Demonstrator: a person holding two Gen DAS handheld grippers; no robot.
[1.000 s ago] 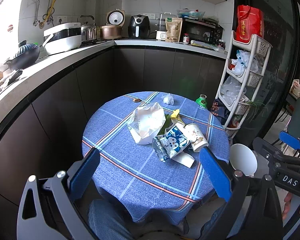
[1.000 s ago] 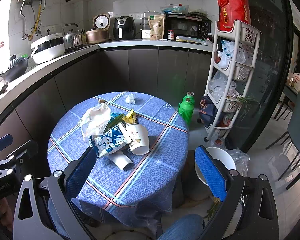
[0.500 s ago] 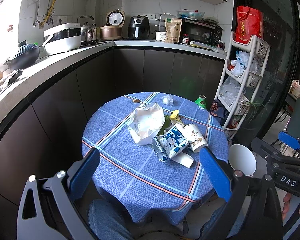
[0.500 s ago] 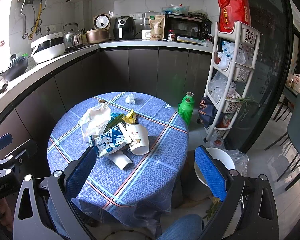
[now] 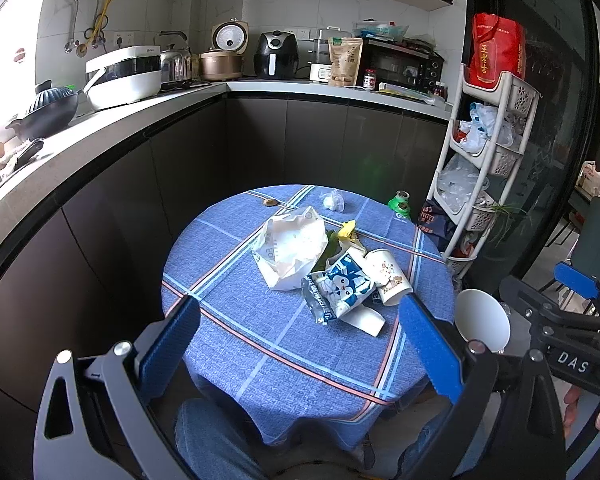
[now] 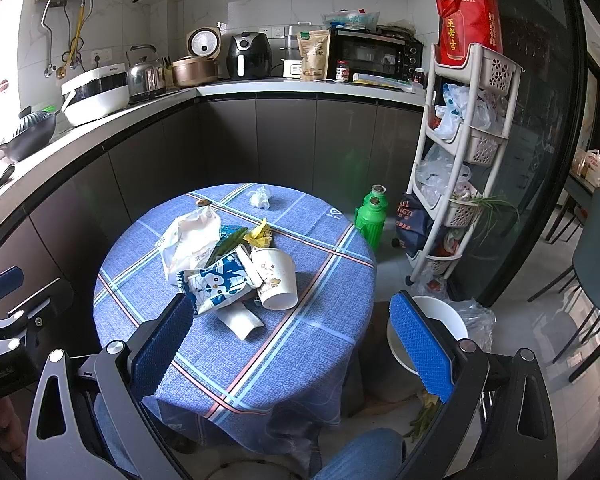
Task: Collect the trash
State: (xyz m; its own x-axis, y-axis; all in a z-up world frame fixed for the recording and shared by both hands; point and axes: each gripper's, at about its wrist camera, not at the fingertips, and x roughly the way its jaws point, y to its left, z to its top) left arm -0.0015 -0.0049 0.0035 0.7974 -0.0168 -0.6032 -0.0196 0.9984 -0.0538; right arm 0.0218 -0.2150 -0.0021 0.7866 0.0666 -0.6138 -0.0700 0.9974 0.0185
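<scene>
A pile of trash lies mid-table on the round blue-checked table (image 5: 260,352) (image 6: 300,344): a white paper bag (image 5: 290,246) (image 6: 188,240), a blue snack wrapper (image 5: 338,286) (image 6: 216,280), a tipped paper cup (image 5: 388,276) (image 6: 276,276), a yellow wrapper (image 5: 348,232) (image 6: 260,234), a white paper piece (image 5: 366,320) (image 6: 242,320) and a crumpled tissue (image 5: 333,201) (image 6: 259,198) farther back. My left gripper (image 5: 298,336) is open and empty, above the table's near edge. My right gripper (image 6: 290,332) is open and empty, near the table's right front.
A white bin (image 6: 440,324) (image 5: 482,320) stands on the floor right of the table. A green bottle (image 6: 372,216) and a white tiered rack (image 6: 460,160) stand beyond it. Dark cabinets and a counter with appliances (image 5: 276,54) curve behind. A chair (image 6: 596,264) is at far right.
</scene>
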